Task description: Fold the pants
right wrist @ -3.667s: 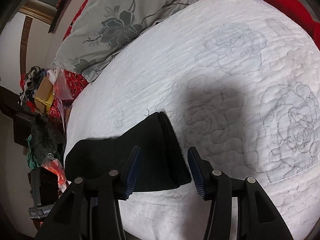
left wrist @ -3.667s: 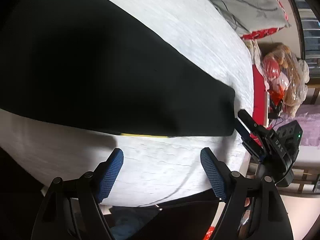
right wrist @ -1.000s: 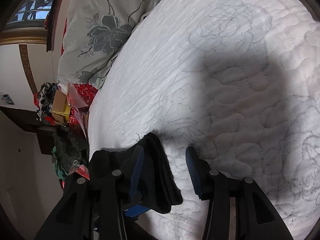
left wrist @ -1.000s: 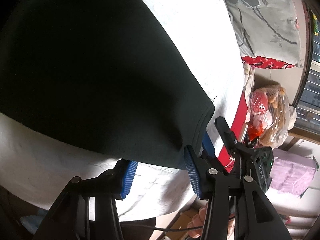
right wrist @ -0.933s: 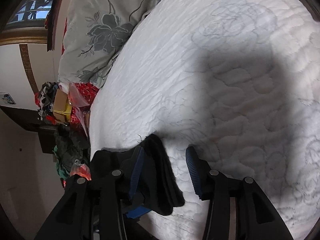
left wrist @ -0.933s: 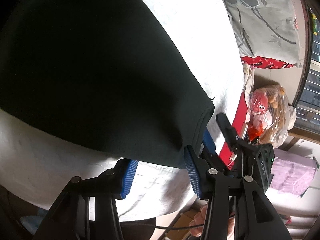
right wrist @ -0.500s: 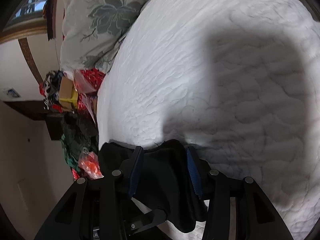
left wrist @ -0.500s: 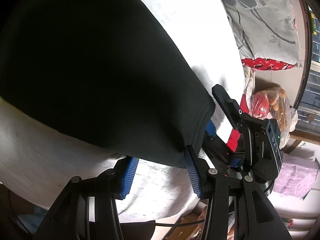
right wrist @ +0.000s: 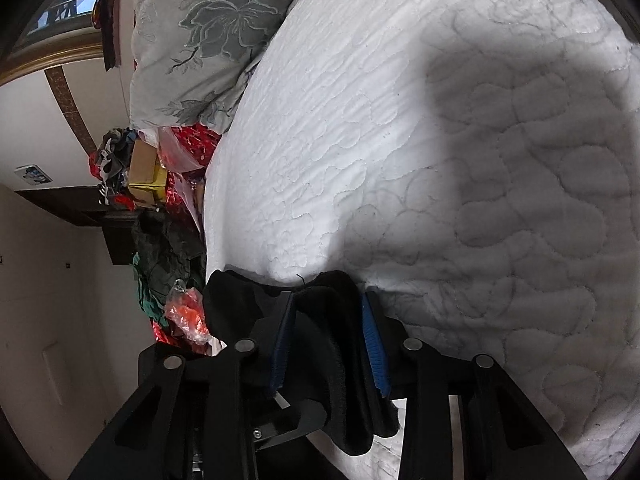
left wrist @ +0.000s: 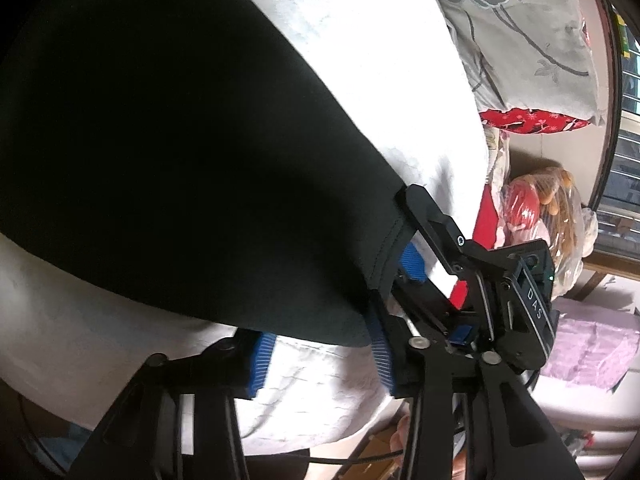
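Both grippers' fingers [left wrist: 382, 344] [right wrist: 370, 338] closing

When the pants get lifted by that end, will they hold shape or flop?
Probably flop: the pants already bunch in soft folds between the right gripper as it closes. Likely light, thin knit. They may drag on the textured quilt rather than slide.

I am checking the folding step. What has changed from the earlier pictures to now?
Both grippers moved in onto one end of the black pants. The right gripper, first open beside the hem, now has the hem between its closing jaws. The left gripper is closing on the near corner. The pants stay flat on the white quilt.
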Available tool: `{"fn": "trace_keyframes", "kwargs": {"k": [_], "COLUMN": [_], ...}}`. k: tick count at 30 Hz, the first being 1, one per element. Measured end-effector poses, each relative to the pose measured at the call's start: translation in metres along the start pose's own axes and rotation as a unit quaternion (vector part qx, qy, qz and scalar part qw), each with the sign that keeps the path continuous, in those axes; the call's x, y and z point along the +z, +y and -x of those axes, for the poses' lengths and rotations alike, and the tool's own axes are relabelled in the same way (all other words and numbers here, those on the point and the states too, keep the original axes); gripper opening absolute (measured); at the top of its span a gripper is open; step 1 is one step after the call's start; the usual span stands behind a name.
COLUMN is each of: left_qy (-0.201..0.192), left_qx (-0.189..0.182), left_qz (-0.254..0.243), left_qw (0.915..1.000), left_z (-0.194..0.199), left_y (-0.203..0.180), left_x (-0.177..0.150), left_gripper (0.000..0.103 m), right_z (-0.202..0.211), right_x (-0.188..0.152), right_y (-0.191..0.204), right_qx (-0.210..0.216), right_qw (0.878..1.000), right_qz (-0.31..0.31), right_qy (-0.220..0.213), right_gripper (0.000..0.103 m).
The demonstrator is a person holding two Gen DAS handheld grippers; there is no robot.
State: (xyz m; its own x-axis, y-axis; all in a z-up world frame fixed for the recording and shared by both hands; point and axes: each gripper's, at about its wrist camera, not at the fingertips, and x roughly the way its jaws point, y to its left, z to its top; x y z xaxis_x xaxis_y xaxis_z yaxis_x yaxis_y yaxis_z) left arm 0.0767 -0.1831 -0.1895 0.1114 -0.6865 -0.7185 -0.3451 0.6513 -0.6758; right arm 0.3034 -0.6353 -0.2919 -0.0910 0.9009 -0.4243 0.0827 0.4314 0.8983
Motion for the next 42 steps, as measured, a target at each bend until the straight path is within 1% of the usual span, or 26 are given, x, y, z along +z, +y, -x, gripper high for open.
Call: {"fn": "trace_keyframes", "kwargs": {"k": [1, 3, 7, 10, 18, 20, 26, 28, 30, 36, 42], "left_qy": [0.001, 0.007, 0.021, 0.031, 0.043, 0.046, 0.051, 0.053, 0.055, 0.063, 0.064], "left_qx": [0.001, 0.002, -0.001, -0.008, -0.028, -0.029, -0.030, -0.032, -0.036, -0.066, -0.087], "left_qz": [0.000, 0.004, 0.018, 0.024, 0.033, 0.037, 0.042, 0.040, 0.037, 0.032, 0.034], "left_qw": [1.0000, 1.0000, 0.9996, 0.9992, 0.9981, 0.9978, 0.9974, 0.9973, 0.9972, 0.9953, 0.9935], "left_z": [0.000, -0.001, -0.003, -0.004, -0.004, -0.006, -0.012, -0.012, -0.008, 0.004, 0.016], "left_y": [0.000, 0.002, 0.006, 0.007, 0.009, 0.012, 0.015, 0.013, 0.010, 0.008, 0.013], "left_x": [0.000, 0.003, 0.009, 0.013, 0.021, 0.023, 0.026, 0.027, 0.027, 0.029, 0.038], "left_gripper": [0.031, 0.026, 0.014, 0.009, 0.008, 0.008, 0.008, 0.008, 0.008, 0.007, 0.007], "right_z": [0.001, 0.001, 0.002, 0.004, 0.012, 0.011, 0.005, 0.005, 0.008, 0.021, 0.026], "right_x": [-0.001, -0.002, -0.004, -0.005, -0.008, -0.009, -0.010, -0.011, -0.013, -0.021, -0.028], "right_y": [-0.001, -0.001, 0.008, 0.016, 0.024, 0.022, 0.013, 0.018, 0.027, 0.049, 0.071], "right_qx": [-0.004, -0.013, -0.039, -0.060, -0.069, -0.071, -0.084, -0.097, -0.103, -0.100, -0.109], "right_qw": [1.000, 1.000, 0.999, 0.998, 0.997, 0.997, 0.996, 0.995, 0.994, 0.993, 0.990], "right_qz": [0.002, 0.004, 0.022, 0.032, 0.027, 0.022, 0.012, 0.024, 0.041, 0.059, 0.069], "right_qy": [-0.001, -0.003, -0.008, -0.010, -0.016, -0.014, -0.016, -0.019, -0.023, -0.036, -0.048], "right_gripper": [0.030, 0.025, 0.022, 0.021, 0.021, 0.025, 0.027, 0.022, 0.014, 0.013, 0.012]}}
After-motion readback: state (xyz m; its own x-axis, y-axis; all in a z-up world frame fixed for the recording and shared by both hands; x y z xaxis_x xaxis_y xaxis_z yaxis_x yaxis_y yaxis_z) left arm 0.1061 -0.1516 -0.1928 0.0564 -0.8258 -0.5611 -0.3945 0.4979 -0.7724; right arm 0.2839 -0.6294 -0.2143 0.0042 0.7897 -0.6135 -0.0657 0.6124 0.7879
